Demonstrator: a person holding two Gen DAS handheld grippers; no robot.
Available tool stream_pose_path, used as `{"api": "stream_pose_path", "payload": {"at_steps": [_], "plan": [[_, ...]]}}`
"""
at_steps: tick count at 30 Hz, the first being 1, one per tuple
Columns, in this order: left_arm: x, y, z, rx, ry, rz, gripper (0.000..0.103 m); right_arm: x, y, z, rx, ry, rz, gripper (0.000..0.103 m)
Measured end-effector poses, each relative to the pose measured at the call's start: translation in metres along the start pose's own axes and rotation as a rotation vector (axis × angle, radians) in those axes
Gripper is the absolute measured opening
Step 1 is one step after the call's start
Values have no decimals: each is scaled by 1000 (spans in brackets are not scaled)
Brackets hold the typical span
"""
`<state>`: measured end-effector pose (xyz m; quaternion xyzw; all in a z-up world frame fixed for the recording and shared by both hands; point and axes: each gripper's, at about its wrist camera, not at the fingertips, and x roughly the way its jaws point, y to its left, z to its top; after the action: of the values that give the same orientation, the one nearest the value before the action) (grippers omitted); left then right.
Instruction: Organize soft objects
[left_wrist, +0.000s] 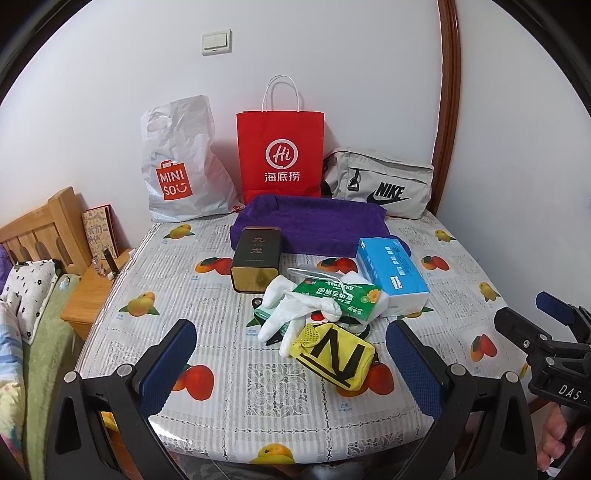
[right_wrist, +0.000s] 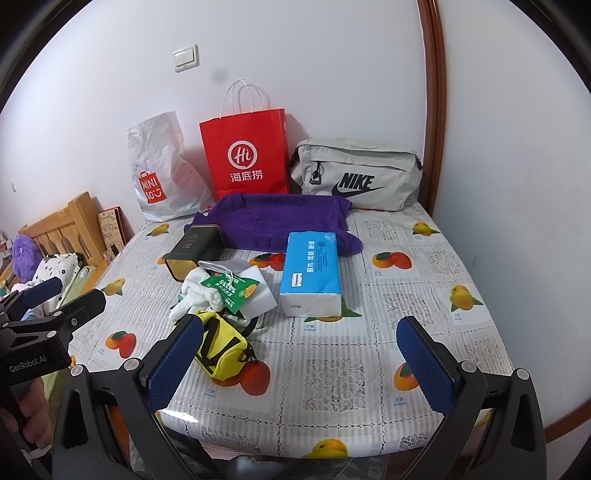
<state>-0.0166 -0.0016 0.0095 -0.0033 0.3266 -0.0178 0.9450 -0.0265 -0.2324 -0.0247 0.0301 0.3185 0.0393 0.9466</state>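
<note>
On the fruit-print tablecloth (left_wrist: 221, 369) lies a pile: a yellow pouch (left_wrist: 340, 356) (right_wrist: 221, 349), white gloves (left_wrist: 291, 314) (right_wrist: 195, 295), a green packet (left_wrist: 340, 295) (right_wrist: 231, 290) on a white sponge (right_wrist: 264, 291), and a blue tissue pack (left_wrist: 391, 267) (right_wrist: 312, 269). A purple towel (left_wrist: 310, 221) (right_wrist: 280, 218) lies behind. My left gripper (left_wrist: 291, 363) is open, just short of the pouch. My right gripper (right_wrist: 299, 363) is open, with the pouch by its left finger (right_wrist: 173, 365). Both are empty.
A dark tin box (left_wrist: 256, 258) (right_wrist: 194, 249) lies left of the pile. A white Miniso bag (left_wrist: 177, 162), a red paper bag (left_wrist: 280, 151) and a grey Nike bag (left_wrist: 380, 184) stand against the back wall. A bed and wooden nightstand (left_wrist: 88, 295) are to the left.
</note>
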Motion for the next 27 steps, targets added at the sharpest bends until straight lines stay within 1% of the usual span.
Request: {"api": "stream_pose_path", "payload": {"at_steps": [27], "plan": [[0,0,0,1,-2,0,103,-6,0,0,-1,-11,1,103]]}}
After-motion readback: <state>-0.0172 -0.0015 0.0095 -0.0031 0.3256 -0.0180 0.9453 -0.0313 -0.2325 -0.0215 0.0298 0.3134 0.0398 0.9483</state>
